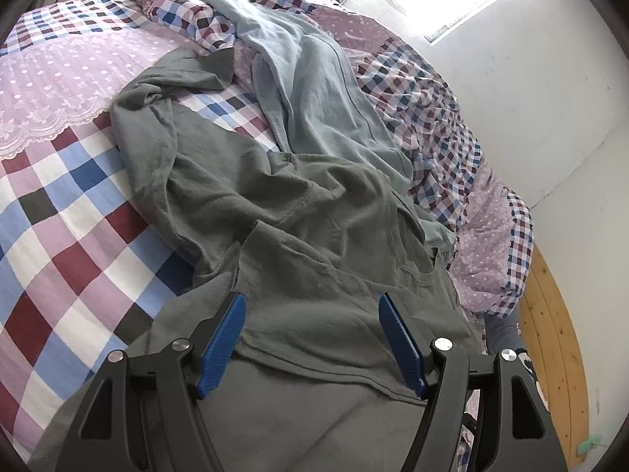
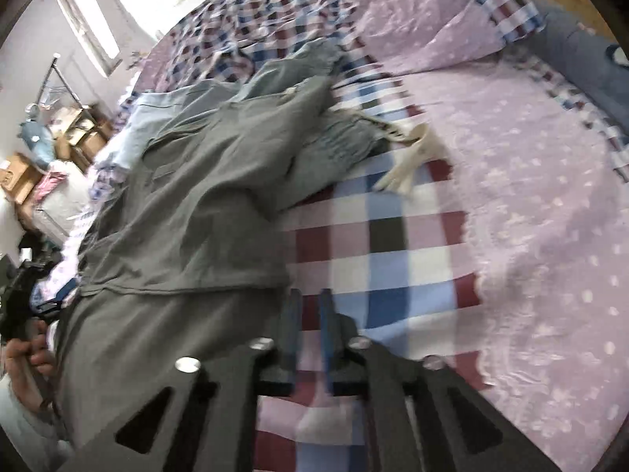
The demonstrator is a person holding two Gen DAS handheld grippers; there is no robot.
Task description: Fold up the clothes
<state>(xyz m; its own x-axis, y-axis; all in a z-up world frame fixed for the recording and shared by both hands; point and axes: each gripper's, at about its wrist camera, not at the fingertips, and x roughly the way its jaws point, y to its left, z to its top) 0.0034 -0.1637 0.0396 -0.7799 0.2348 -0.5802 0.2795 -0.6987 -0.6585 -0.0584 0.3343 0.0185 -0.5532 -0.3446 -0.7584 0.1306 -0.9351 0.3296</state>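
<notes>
A crumpled grey T-shirt [image 1: 275, 196] lies spread on the checked bed sheet [image 1: 78, 204]. My left gripper [image 1: 310, 299] hovers open just over its near part, blue pads [image 1: 224, 346] wide apart with nothing between them. A light blue garment [image 1: 314, 90] lies beyond, partly under the grey one. In the blurred right wrist view the grey T-shirt [image 2: 188, 204] is on the left. My right gripper [image 2: 308, 295] is beside its hem over the bare sheet [image 2: 385, 244], fingers nearly together and holding nothing. The light blue garment [image 2: 137, 126] peeks out behind.
A bunched checked quilt [image 1: 432, 98] lies along the white wall [image 1: 550, 118]. A wooden bed frame [image 1: 550, 334] borders the right. A cream cloth [image 2: 409, 157] and a grey-green garment [image 2: 338, 145] lie on the sheet. Cardboard boxes [image 2: 19, 177] stand beside the bed. A hand [image 2: 27, 354] holds the other gripper.
</notes>
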